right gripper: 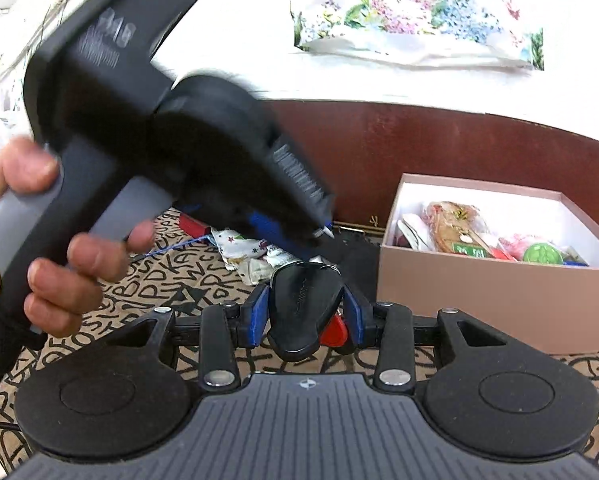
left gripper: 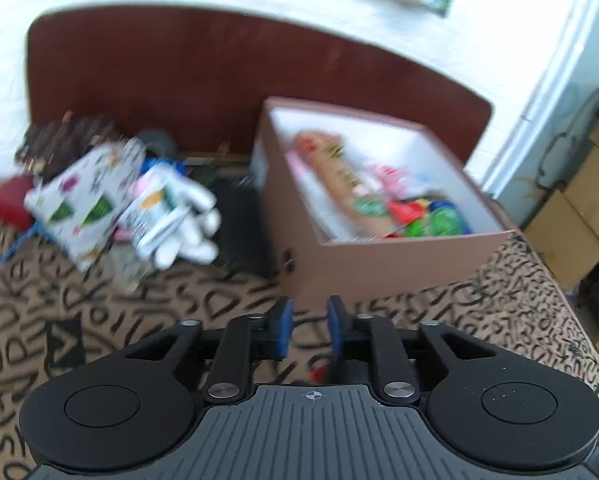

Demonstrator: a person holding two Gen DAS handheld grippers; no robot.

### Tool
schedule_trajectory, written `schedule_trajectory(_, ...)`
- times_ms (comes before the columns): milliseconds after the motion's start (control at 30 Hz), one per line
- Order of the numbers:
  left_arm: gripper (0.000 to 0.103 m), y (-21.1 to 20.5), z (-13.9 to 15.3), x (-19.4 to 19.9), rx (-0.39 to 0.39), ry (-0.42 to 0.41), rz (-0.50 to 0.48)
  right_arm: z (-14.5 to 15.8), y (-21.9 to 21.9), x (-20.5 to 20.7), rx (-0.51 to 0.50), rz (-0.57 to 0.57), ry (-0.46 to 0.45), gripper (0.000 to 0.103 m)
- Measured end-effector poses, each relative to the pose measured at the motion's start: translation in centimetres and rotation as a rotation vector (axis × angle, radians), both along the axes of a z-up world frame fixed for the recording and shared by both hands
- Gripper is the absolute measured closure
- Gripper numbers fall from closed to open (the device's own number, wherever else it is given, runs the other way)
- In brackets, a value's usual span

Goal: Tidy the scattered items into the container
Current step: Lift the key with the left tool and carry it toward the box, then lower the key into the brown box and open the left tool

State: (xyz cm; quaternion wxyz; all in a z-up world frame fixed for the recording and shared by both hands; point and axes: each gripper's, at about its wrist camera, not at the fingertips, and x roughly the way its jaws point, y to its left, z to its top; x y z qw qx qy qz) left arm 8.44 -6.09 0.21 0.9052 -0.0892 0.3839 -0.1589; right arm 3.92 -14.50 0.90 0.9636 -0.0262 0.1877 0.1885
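A pink cardboard box (left gripper: 379, 264) stands on the patterned bed cover and holds several colourful packets and toys; it also shows in the right wrist view (right gripper: 491, 300). My left gripper (left gripper: 309, 320) is empty, its jaws a narrow gap apart, just in front of the box's near wall. A pile of scattered items lies to its left: a patterned white packet (left gripper: 83, 204), white tubes (left gripper: 179, 220) and a dark bundle (left gripper: 63, 140). My right gripper (right gripper: 305, 304) is shut on a black oval object with a red tab (right gripper: 303, 308), left of the box.
The dark red headboard (left gripper: 179, 80) runs behind the box and pile. The hand-held left gripper (right gripper: 139, 120) fills the upper left of the right wrist view. Cardboard boxes (left gripper: 571, 216) stand beside the bed at right. A floral pouch (right gripper: 415, 24) lies above the headboard.
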Motion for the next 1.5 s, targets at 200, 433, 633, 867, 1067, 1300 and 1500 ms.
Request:
schedule_trajectory(200,0.055,2.9,-4.2,-1.2,0.085,-0.033,0.038,-0.4,-2.1,0.5,0.011,-0.042,0.036,0.059)
schedule_trajectory(433,0.031,1.1,-8.5,-2.6,0.122,-0.128,-0.072,0.3,-2.8,-0.2,0.012,-0.046,0.037,0.059)
schedule_trajectory(633,0.027,-1.5,-8.7,-2.9,0.116,-0.191,-0.146,1.2,-2.7,0.4,0.03,-0.029,0.034,0.059)
schedule_trajectory(867,0.026,-2.0,-7.6,-2.3,0.034,-0.256,-0.132,2.0,-2.3,0.3,0.056,0.002,0.033,0.059)
schedule_trajectory(1067,0.027,-0.6,-7.4,-1.4,-0.182,-0.198,-0.15,3.0,-3.7,0.2,0.13,0.017,0.044,0.059)
schedule_trajectory(1300,0.062,-1.0,-7.4,-0.4,-0.266,-0.145,-0.198,4.2,-4.4,-0.4,0.145,0.044,0.026,0.059)
schedule_trajectory(1500,0.095,-2.0,-6.3,-0.9,-0.268,-0.185,-0.226,4.8,-5.2,-0.3,0.152,0.044,0.021,0.059)
